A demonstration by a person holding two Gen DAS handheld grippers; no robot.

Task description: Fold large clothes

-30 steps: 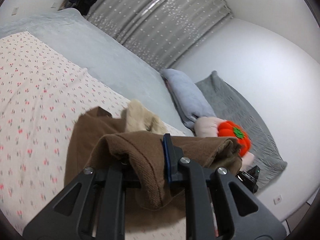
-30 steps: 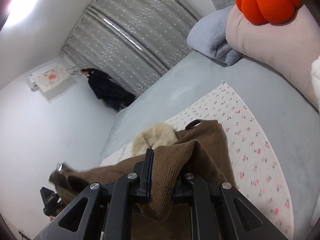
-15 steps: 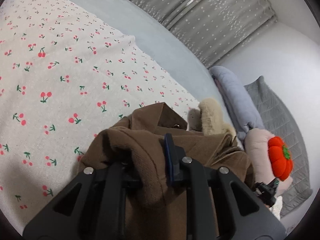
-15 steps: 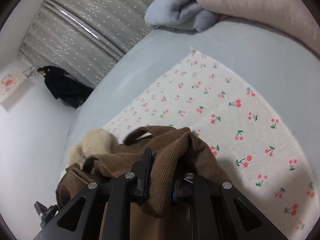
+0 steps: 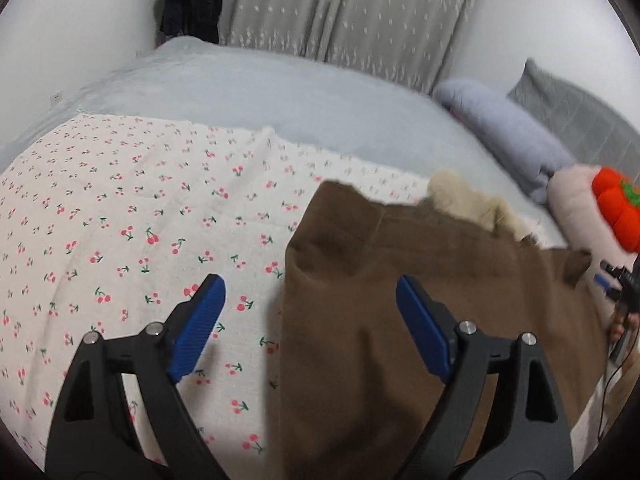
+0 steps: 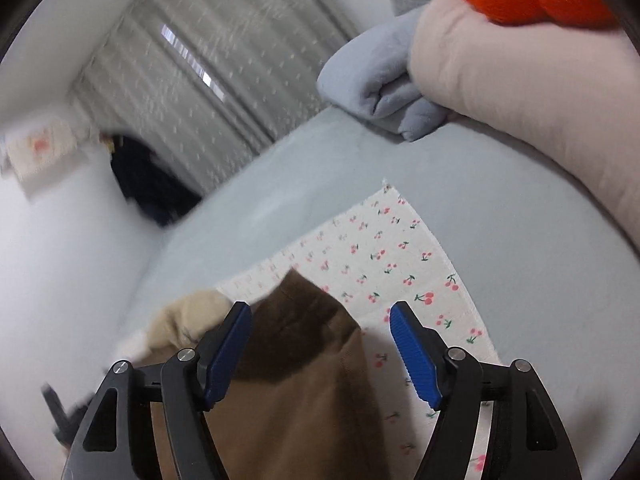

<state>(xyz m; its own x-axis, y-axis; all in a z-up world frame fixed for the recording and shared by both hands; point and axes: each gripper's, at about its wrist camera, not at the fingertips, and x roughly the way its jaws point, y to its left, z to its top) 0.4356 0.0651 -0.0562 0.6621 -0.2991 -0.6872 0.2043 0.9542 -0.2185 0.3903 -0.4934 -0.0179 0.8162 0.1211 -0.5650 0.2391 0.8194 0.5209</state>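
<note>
A large brown garment [image 5: 420,280] with a cream furry trim [image 5: 472,200] lies on a cherry-print cloth [image 5: 140,208] over the bed. My left gripper [image 5: 308,292] hovers above the garment's left edge; its jaws are opening, the blue pads well apart and touching no fabric. In the right wrist view the brown garment [image 6: 312,392] lies under my right gripper [image 6: 320,320], beside the cream trim [image 6: 188,320]. The right jaws are opening too, clear of the cloth. The right gripper's tip [image 5: 620,280] shows at the left view's right edge.
A pale blue blanket [image 5: 280,92] covers the bed beyond the cherry-print cloth [image 6: 400,256]. At the head lie a lavender pillow [image 6: 376,76], a pink pillow [image 6: 520,92] with an orange pumpkin plush [image 5: 618,212] and a grey quilt [image 5: 576,120]. Grey curtains [image 5: 340,12] and dark hanging clothes [image 6: 148,176] stand behind.
Both grippers were shut on bunched brown fabric and came down toward the bed. Now both have let go and stand open, and the garment lies flatter on the cherry-print cloth.
</note>
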